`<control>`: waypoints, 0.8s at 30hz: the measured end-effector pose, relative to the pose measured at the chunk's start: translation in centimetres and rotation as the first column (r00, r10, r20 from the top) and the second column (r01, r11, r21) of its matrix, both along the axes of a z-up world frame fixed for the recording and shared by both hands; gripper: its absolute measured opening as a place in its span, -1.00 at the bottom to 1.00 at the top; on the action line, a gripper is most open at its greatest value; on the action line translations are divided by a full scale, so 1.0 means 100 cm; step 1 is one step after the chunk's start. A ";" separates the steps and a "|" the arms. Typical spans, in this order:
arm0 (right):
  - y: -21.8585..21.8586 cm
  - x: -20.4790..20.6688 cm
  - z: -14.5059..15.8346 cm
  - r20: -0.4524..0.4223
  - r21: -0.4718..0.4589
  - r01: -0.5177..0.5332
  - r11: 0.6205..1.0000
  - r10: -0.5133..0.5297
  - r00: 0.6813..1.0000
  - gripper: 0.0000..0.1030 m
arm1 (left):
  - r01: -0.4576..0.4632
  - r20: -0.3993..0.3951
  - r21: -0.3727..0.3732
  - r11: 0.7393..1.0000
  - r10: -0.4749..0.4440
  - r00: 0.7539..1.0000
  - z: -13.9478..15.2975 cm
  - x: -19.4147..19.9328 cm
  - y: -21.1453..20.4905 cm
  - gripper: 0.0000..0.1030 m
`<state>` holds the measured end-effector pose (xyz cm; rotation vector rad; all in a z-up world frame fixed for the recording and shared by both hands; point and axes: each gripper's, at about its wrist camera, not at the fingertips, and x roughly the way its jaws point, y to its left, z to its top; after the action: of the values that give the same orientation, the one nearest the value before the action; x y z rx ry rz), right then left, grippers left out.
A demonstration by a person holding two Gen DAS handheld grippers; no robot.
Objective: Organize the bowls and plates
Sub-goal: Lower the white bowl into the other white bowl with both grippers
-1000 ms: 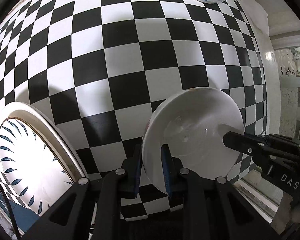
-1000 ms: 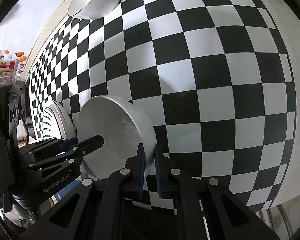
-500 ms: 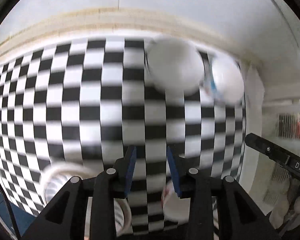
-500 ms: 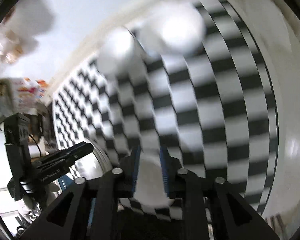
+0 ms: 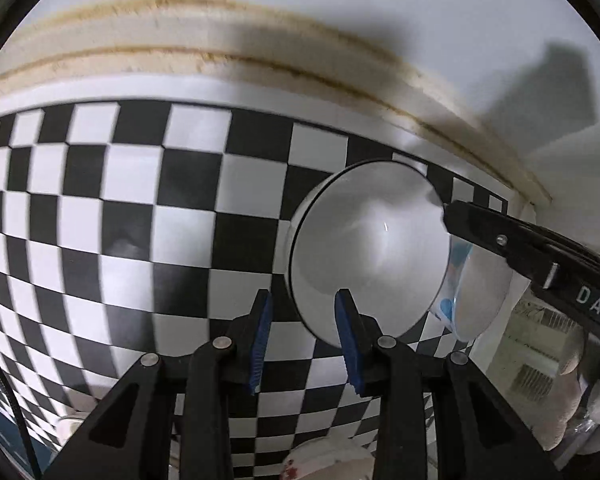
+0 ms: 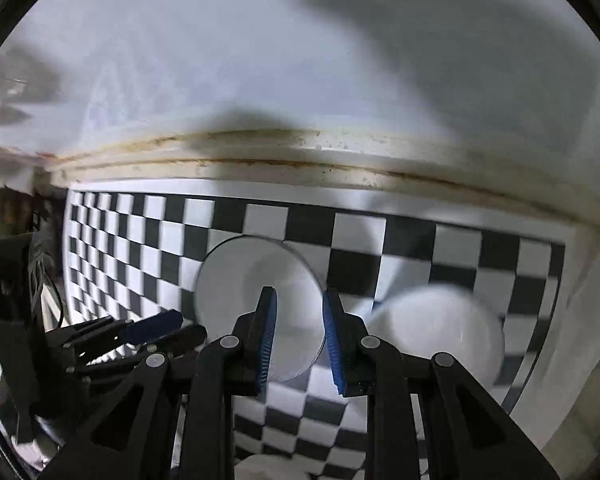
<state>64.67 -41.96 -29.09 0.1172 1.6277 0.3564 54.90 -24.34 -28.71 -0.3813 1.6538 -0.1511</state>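
Both grippers, left (image 5: 302, 334) and right (image 6: 299, 338), spread apart and empty, near a white bowl (image 5: 370, 250) on the checkered table (image 5: 140, 208)

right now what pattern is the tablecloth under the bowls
A black-and-white checkerboard; the tablecloth shows best in the left wrist view.

Both tools are matte black linkages joined by round silver rivets. The left gripper (image 5: 302, 334) and right gripper (image 6: 299, 336) carry ribbed blue pads (image 5: 260, 336) inside their fingers. White letters "DAS" (image 5: 596, 304) mark the right one's side.
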 end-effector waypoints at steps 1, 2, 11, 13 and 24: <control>0.000 0.002 -0.007 -0.010 -0.006 -0.015 1.000 0.015 1.000 -0.49 | -0.005 -0.011 -0.006 1.000 0.005 1.000 -0.005 0.001 0.000 -0.42; 0.003 0.005 -0.014 -0.023 -0.010 -0.027 1.000 0.027 0.999 -0.49 | -0.006 -0.016 -0.006 1.000 0.006 1.000 -0.008 0.001 -0.001 -0.43; 0.001 0.010 -0.052 -0.067 -0.019 -0.044 0.999 0.043 0.997 -0.71 | -0.004 0.019 0.039 0.999 0.003 1.000 -0.020 0.001 -0.011 -0.65; 0.002 0.008 -0.052 -0.059 -0.021 -0.048 0.999 0.047 0.997 -0.72 | 0.017 0.000 0.040 0.999 -0.017 1.000 -0.018 0.001 -0.012 -0.65; -0.001 -0.005 -0.036 -0.050 -0.007 -0.032 0.999 0.031 0.998 -0.75 | 0.040 0.047 0.084 0.996 -0.044 0.998 0.008 0.001 -0.015 -0.65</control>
<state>64.19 -42.06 -32.72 0.0950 1.6814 0.3733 55.04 -25.86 -27.92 -0.2777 1.6151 -0.1216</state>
